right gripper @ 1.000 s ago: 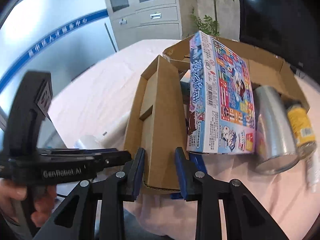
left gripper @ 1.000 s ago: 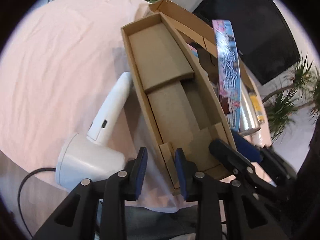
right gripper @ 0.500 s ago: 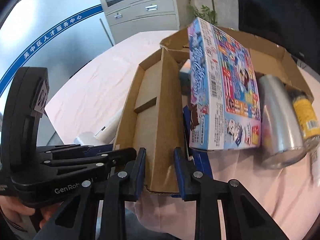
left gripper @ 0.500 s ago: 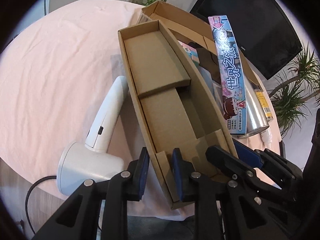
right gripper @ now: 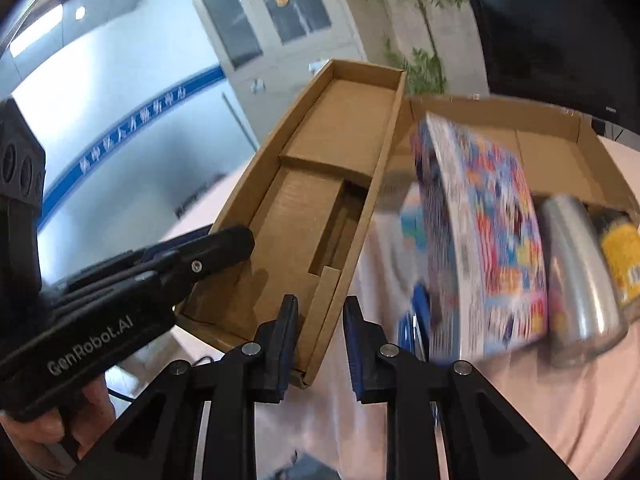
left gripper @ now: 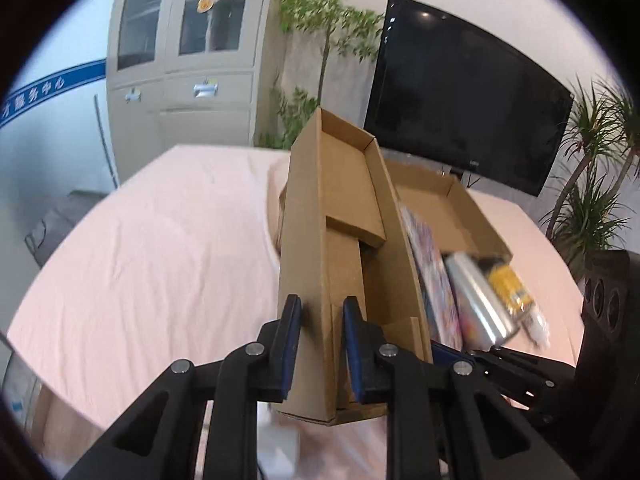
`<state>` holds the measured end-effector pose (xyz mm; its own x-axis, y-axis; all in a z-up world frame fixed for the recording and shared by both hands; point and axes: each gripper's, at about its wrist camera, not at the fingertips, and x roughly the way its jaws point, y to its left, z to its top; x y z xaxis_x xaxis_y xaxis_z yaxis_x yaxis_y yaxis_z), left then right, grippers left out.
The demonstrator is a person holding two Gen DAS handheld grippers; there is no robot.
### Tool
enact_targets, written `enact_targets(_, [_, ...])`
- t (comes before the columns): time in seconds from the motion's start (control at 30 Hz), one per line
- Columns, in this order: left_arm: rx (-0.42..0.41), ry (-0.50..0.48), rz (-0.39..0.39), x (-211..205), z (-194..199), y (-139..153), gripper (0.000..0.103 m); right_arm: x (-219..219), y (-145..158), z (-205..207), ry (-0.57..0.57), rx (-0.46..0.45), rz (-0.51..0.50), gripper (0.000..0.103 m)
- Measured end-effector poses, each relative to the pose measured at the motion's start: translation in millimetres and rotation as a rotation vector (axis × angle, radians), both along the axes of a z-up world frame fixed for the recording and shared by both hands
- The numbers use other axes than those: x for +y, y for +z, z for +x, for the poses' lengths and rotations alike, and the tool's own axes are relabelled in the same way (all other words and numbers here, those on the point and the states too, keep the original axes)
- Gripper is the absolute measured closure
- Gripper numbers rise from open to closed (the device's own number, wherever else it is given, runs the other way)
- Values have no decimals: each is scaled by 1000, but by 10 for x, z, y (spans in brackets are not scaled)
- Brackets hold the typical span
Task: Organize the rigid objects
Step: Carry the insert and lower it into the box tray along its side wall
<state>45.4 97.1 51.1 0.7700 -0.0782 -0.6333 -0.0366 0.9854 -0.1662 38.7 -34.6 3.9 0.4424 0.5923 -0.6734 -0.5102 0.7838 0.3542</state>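
- nearest you, your left gripper (left gripper: pixel 322 338) is clamped on the near left wall of the long cardboard tray (left gripper: pixel 340 216); its jaws have just finished closing and the wall sits pinched between them.
- your right gripper (right gripper: pixel 320 338) has likewise just been closing, and it now bites the tray's near right wall, so you hold the same end of the tray from both sides.
- since a second ago the tray has come up off the pink tablecloth (left gripper: pixel 160 240): then it lay flat beside a white hair dryer, now its near end hangs in your grippers and the dryer has dropped out of view. judging by that, the lift is under way and the tray is free to be carried or re-seated.
- the tray's long axis runs straight away from you, open side up and rolled a little toward your right, with the far end pointing at the cabinet (left gripper: pixel 180 48) and the plant beyond.
- just right of it the colourful game box (right gripper: pixel 480 240) stands on edge, with the silver can (right gripper: pixel 576 280) and the yellow-labelled can (right gripper: pixel 624 252) beside it.
- behind those lies the wide open carton (right gripper: pixel 552 148), which looks the likely home for the tray.
- farthest off, the dark screen (left gripper: pixel 472 100) hangs on the wall.
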Motion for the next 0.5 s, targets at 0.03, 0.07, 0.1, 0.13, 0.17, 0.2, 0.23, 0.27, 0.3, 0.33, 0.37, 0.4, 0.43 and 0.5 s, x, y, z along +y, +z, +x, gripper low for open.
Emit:
enact_targets(0.03, [-11, -10, -2, 14, 84, 70, 83, -3, 51, 65, -8, -5, 13, 82])
enact_targets(0.07, [-29, -22, 6, 37, 200, 173, 83, -2, 108, 158, -15, -8, 24, 82])
enact_targets(0.1, [-46, -35, 21, 36, 318, 266, 83, 10, 185, 272, -24, -14, 34, 82])
enact_targets(0.13, [-57, -42, 26, 33, 392, 327, 83, 46, 268, 376, -30, -27, 37, 82])
enact_targets(0.17, [-75, -55, 32, 41, 548, 433, 83, 65, 399, 521, -41, -53, 34, 82])
enact_targets(0.2, [-87, -66, 39, 40, 682, 520, 83, 80, 481, 638, -49, -70, 33, 82])
enact_targets(0.23, [-94, -75, 44, 55, 787, 591, 83, 97, 561, 755, -55, -85, 30, 82])
enact_targets(0.27, [-98, -90, 47, 32, 1006, 679, 83, 114, 680, 946, -66, -100, 29, 82])
enact_targets(0.3, [-95, -101, 47, 43, 1142, 722, 83, 125, 759, 1089, -73, -106, 29, 82])
enact_targets(0.33, [-87, -113, 45, 53, 1295, 763, 83, 136, 836, 1227, -81, -112, 24, 82])
enact_targets(0.37, [-76, -125, 40, 69, 1464, 791, 83, 152, 930, 1449, -93, -120, 15, 82])
enact_targets(0.4, [-60, -139, 33, 83, 1663, 803, 83, 157, 984, 1608, -99, -124, 7, 82])
enact_targets(0.43, [-40, -149, 27, 101, 1844, 782, 83, 168, 1028, 1768, -102, -122, -1, 82])
enact_targets(0.5, [0, -159, 13, 135, 2134, 690, 83, 195, 1089, 2171, -113, -94, -16, 82])
